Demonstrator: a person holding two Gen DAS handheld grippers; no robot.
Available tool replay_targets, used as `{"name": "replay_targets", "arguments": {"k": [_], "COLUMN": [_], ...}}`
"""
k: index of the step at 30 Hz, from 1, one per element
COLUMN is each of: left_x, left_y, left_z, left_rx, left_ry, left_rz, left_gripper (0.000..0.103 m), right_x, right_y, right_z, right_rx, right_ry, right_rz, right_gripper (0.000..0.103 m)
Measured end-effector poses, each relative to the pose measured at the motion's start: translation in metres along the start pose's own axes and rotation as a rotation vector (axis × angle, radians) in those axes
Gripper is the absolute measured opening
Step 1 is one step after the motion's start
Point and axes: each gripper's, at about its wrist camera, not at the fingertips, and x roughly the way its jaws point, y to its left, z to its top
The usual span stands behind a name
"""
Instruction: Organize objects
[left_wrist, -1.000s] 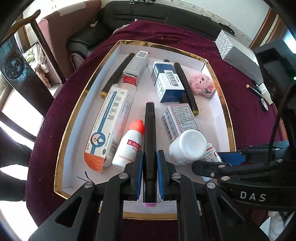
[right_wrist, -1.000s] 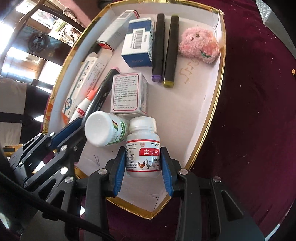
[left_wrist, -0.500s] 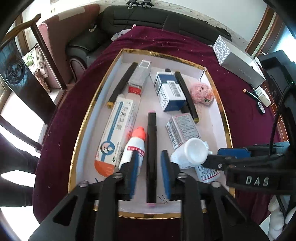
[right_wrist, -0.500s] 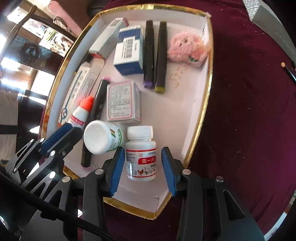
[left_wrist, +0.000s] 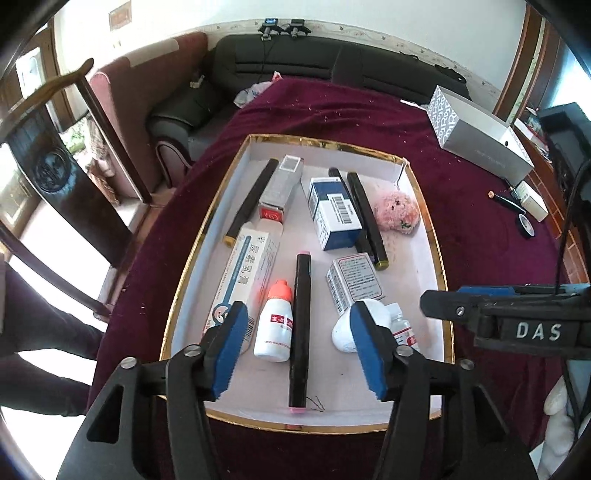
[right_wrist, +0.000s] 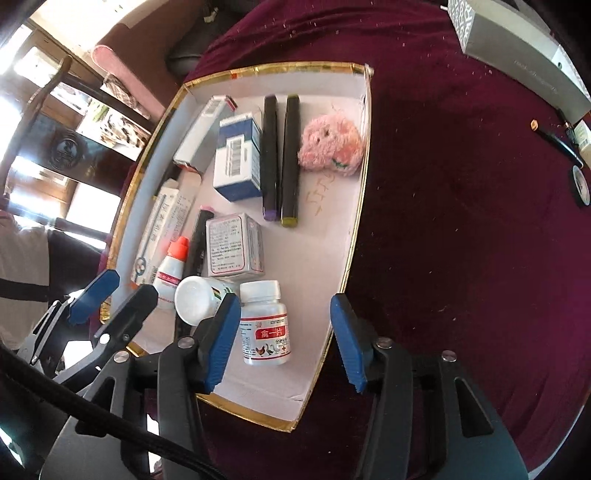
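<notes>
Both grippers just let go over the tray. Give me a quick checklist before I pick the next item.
1. Left gripper open, jaws just opening, clear of the marker: ok.
2. Right gripper open, jaws just opening, clear of the pill bottle: ok.
3. Marker lies flat inside the tray: ok.
4. Pill bottle inside the tray: ok.
5. Other white bottle settled, not rolling: cannot tell.

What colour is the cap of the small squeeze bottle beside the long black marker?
Orange-red cap on a white bottle; clearest in the left wrist view.
</notes>
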Motion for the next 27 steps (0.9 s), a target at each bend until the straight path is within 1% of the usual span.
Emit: {"name": "replay_targets", "arguments": {"k": [3, 5, 7, 12, 15, 17, 19, 21, 24, 26, 27], "left_x": [-0.009, -0.015, -0.021, -0.038, -0.051, -0.061, -0.073, -0.085, -0.104, -0.116, -0.121], "left_y": [-0.009, -0.015, -0.022, -0.041, -0.052, -0.058, -0.063, -0.067, -0.073, -0.078, -0.081], "left_z": [-0.002, -0.003, -0.005, -0.008, -0.011, -0.011, -0.012, -0.012, -0.01, -0.009, -0.009], "left_rx": [0.0, -0.004, -0.007, -0.011, -0.019, -0.024, -0.031, -0.045, -0.059, -0.061, -0.06], "left_ry": [-0.017, -0.029, -0.042, -0.096, -0.15, -0.2, -0.254, -0.308, -0.37, -0.4, -0.412], "left_rz": [0.035, 0.053, 0.069, 0.108, 0.146, 0.184, 0.218, 0.238, 0.263, 0.285, 0.289], "left_gripper": [0.055, 0.057, 0.058, 0.058, 0.059, 0.067, 0.071, 0.071, 0.077, 0.086, 0.087], "right_x": [-0.01, -0.014, -0.02, -0.024, -0.028, -0.032, -0.036, -0.041, -0.046, -0.049, -0.052], "right_y": [-0.005, -0.006, -0.012, -0.011, -0.012, -0.015, -0.017, -0.02, -0.024, -0.026, -0.026], "right_z": [-0.001, -0.002, -0.006, -0.01, -0.014, -0.019, -0.022, -0.026, -0.029, -0.032, -0.034], "right_rx": [-0.01, -0.018, -0.028, -0.053, -0.068, -0.083, -0.095, -0.109, -0.123, -0.135, -0.144], "right_ry": [-0.021, -0.03, -0.038, -0.056, -0.066, -0.076, -0.085, -0.096, -0.109, -0.118, -0.125], "right_rz": [0.007, 0.015, 0.019, 0.014, 0.011, 0.004, 0.002, -0.001, 0.001, 0.001, 0.001], "right_gripper": [0.053, 0.054, 0.054, 0.056, 0.056, 0.056, 0.057, 0.058, 0.058, 0.058, 0.058]}}
